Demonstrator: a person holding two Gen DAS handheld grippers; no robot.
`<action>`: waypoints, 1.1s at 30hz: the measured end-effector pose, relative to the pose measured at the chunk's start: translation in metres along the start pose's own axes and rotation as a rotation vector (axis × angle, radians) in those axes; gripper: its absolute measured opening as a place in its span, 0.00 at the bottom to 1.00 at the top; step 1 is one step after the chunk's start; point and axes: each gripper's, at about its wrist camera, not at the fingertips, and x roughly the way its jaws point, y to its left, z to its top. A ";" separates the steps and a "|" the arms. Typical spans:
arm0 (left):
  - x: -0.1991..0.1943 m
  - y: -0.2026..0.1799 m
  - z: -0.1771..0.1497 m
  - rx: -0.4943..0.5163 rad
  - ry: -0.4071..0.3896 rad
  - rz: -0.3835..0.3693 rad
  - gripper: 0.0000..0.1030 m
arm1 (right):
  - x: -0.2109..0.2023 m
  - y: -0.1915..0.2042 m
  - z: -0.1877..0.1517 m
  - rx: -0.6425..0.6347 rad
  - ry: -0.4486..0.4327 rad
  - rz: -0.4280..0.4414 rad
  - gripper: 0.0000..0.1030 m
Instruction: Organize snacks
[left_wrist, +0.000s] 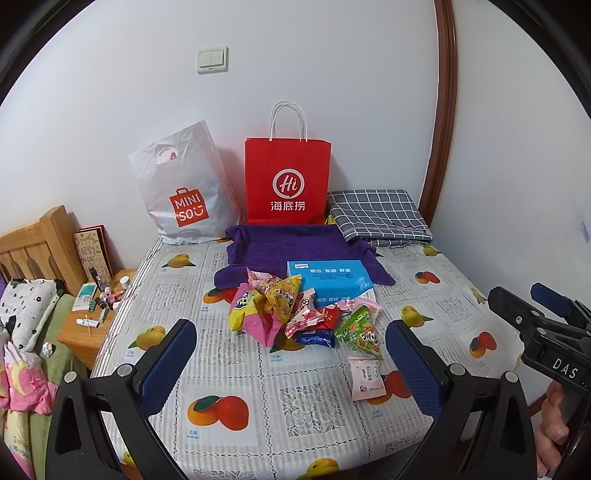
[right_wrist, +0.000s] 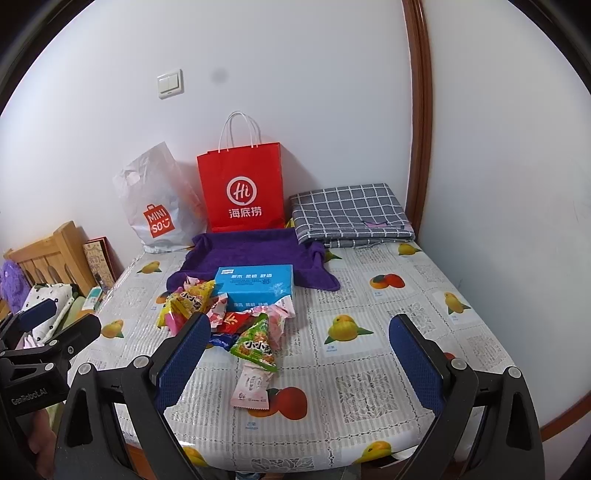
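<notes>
A table (left_wrist: 325, 435) with a fruit-print cloth fills the middle of the room. At its far end stand a red paper bag (left_wrist: 287, 181) and a white plastic bag (left_wrist: 184, 188) against the wall, with a folded checked cloth (left_wrist: 376, 214) beside them. A purple towel (left_wrist: 280, 243) lies in front, and a blue tissue box (left_wrist: 328, 280) sits on it. The pile of snacks (left_wrist: 295, 314) lies just before the box. The left gripper (left_wrist: 291, 365) and right gripper (right_wrist: 299, 362) both hang wide open, holding nothing. One pink packet (left_wrist: 365, 376) lies apart, between the left gripper's fingers (left_wrist: 413, 362).
</notes>
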 end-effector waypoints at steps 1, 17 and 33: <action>0.000 0.000 0.000 -0.001 0.001 -0.001 1.00 | 0.000 0.000 0.000 0.000 0.000 0.000 0.94; 0.000 0.000 -0.002 0.001 -0.001 0.000 1.00 | 0.000 0.001 -0.001 0.000 -0.005 0.002 0.94; -0.001 -0.004 -0.002 -0.001 -0.004 -0.005 1.00 | -0.002 0.005 -0.004 0.006 -0.009 0.010 0.94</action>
